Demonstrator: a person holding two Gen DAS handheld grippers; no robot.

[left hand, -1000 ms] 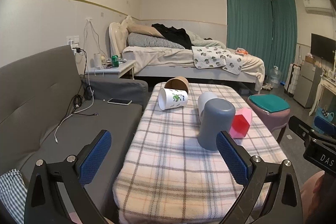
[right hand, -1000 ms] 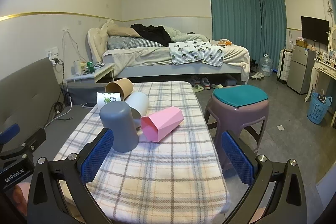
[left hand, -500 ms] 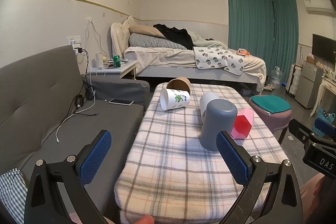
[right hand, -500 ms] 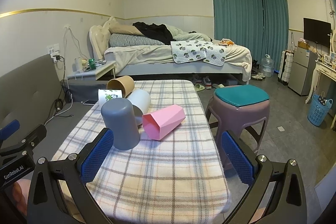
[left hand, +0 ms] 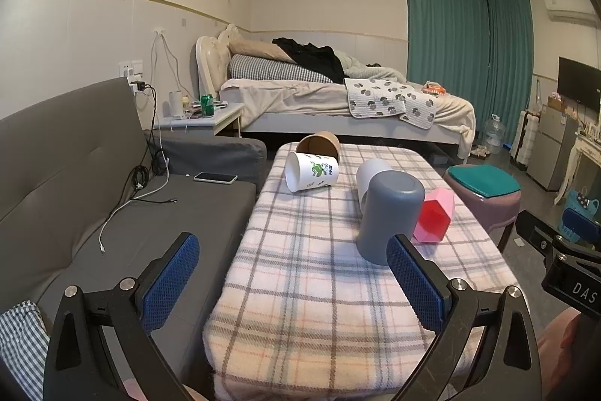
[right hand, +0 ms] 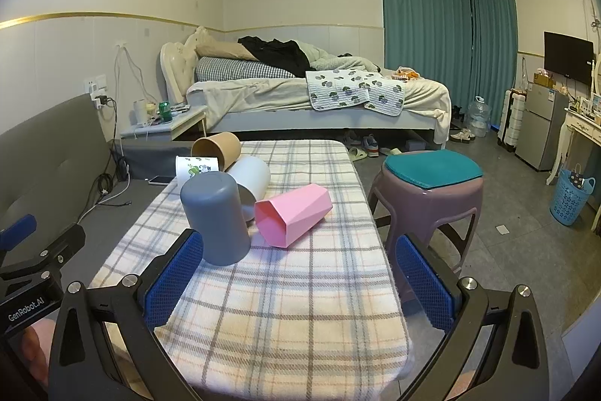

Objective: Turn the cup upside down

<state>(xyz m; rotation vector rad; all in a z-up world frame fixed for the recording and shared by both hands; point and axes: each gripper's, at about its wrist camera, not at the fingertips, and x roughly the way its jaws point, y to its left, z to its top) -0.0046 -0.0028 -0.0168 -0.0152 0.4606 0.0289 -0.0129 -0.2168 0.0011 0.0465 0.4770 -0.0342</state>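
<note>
A grey cup stands upside down on the plaid-covered table. A pink faceted cup lies on its side to its right. A white cup, a printed white paper cup and a brown paper cup lie on their sides farther back. My left gripper and right gripper are both open and empty, held over the table's near end, apart from every cup.
A grey sofa with a phone and cables runs along the table's left. A purple stool with a teal cushion stands at the table's right. A bed lies beyond.
Both grippers have drifted slightly back and up from the table; the cups look a little farther away. No cup has moved.
</note>
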